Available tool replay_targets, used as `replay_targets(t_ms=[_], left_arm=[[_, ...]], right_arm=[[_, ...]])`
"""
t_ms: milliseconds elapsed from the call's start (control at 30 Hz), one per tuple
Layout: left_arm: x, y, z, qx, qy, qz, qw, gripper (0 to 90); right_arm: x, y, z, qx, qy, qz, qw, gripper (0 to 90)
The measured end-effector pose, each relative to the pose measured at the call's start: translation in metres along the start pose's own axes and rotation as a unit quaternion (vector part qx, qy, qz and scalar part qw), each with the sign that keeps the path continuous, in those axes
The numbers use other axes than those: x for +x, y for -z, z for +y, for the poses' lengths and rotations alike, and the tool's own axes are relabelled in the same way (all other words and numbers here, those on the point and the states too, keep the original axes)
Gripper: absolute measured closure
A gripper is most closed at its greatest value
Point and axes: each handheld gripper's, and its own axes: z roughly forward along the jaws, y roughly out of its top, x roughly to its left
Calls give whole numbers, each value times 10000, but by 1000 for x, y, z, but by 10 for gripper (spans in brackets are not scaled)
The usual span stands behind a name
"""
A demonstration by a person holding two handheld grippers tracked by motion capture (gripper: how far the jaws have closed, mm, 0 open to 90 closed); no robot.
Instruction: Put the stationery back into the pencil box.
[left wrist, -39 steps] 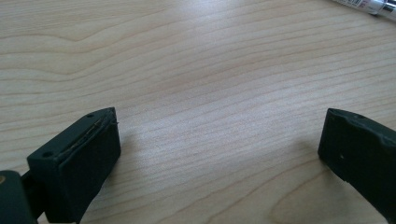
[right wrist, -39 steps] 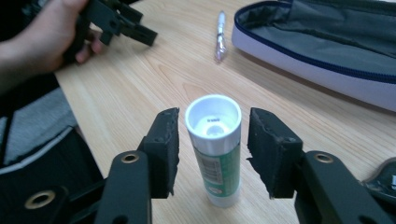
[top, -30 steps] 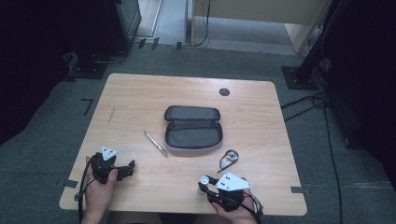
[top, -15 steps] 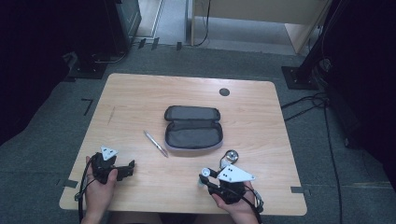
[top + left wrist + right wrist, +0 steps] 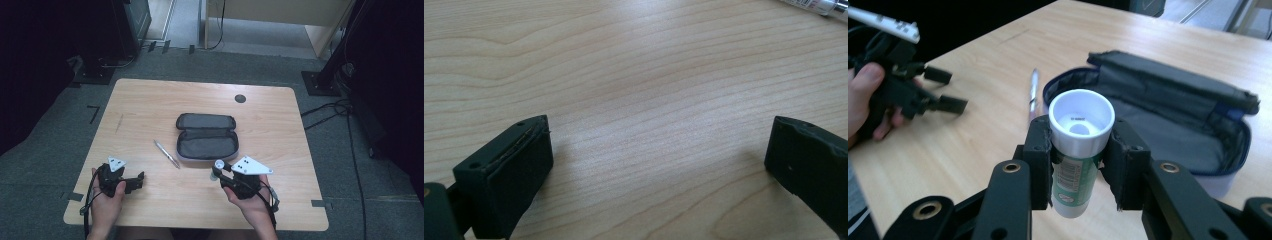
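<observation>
Now right gripper clamped on glue stick, centre frame; light, stiff, smooth plastic, may slip; grip mid-body; left gripper apart, empty.

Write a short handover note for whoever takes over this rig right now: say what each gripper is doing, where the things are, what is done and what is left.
Right gripper: shut on the glue stick, held upright above the table, just in front of the pencil case.
Left gripper: open, holding nothing, low over the table at the near left.
Pencil case: unzipped, lying open mid-table, apparently nothing inside.
Pen: on the table just left of the case.
Done: glue stick picked up.
Left, probably: put the glue stick in the case, then the pen, then close it.
</observation>
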Motion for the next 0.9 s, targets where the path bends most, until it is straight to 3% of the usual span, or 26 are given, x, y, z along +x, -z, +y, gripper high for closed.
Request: replay_targets(t_ms=[233,433,900], left_arm=[[0,0,0,3,0,-1,10000,0],[0,0,0,8,0,-4,10000,0],[0,0,0,-5,-5,-7,10000,0]], right_arm=[[-6,-13,29,-91,101,-170,9998,666],[-9,-29,42,-88,157,-238,9996,666],[-23,-74,38,-46,-73,-590,9982,666]])
